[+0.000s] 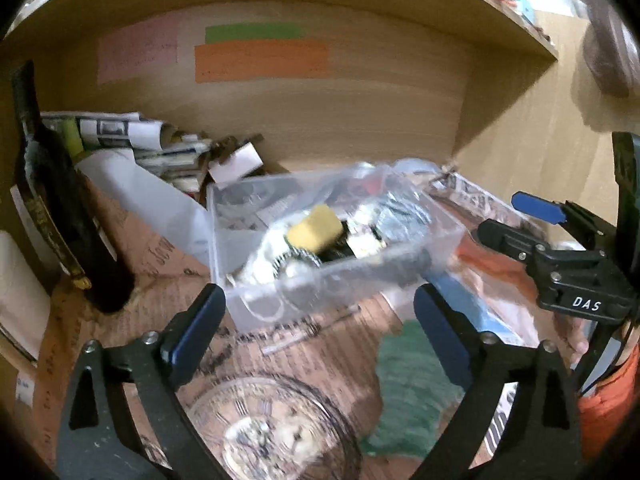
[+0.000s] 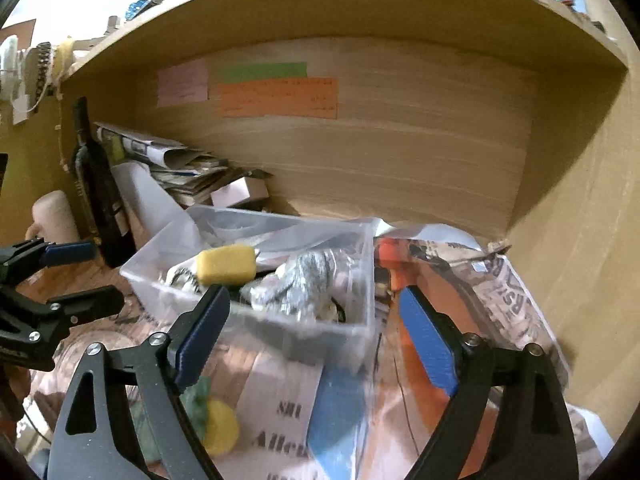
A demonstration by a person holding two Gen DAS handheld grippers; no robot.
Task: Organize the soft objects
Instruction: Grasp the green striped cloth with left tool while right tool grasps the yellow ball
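A clear plastic bin (image 1: 256, 300) (image 2: 280, 332) stands on the desk and holds a yellow sponge (image 1: 316, 227) (image 2: 226, 265), a silvery crumpled soft item (image 2: 304, 284) and other clutter. My left gripper (image 1: 320, 328) is open and empty just in front of the bin. My right gripper (image 2: 316, 332) is open and empty, its jaws level with the bin's near right corner. It also shows in the left wrist view (image 1: 516, 220). A green scouring pad (image 1: 412, 380) lies on the desk before the bin. A yellow-and-green sponge (image 2: 216, 428) lies low in the right wrist view.
A dark wine bottle (image 1: 52, 200) (image 2: 100, 200), a white roll (image 1: 152, 200) and stacked papers (image 2: 180, 168) stand at the back left. A glass bowl (image 1: 276, 428) sits near the front. Newspapers (image 2: 500, 292) cover the desk. Wooden hutch walls enclose the back and right.
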